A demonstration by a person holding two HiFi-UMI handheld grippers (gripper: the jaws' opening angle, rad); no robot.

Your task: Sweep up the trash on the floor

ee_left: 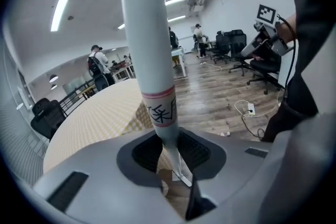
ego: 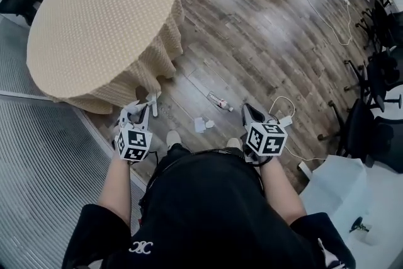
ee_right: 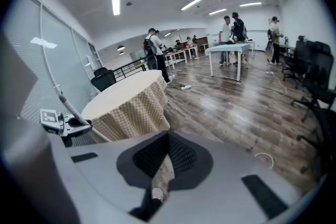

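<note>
**A:** Closest in, the person's black top (ego: 208,211) fills the bottom of the head view. What is each hand doing?

**B:** The left hand-held gripper (ego: 138,113) is clamped on a pale grey tubular handle with a red-edged label (ee_left: 152,60). It holds the handle roughly upright, probably so the sweeping tool is ready to swing. The right hand-held gripper (ego: 252,113) has its jaws drawn together on nothing.

**A:** And the trash?

**B:** A crumpled white paper scrap (ego: 200,125) and a small clear plastic bottle (ego: 219,101) lie on the brown wooden floor (ego: 264,41). They sit just ahead of the feet, between the two grippers, near the round desk under a beige checked cloth (ego: 101,16). I'd say sweeping has not yet begun.
</note>
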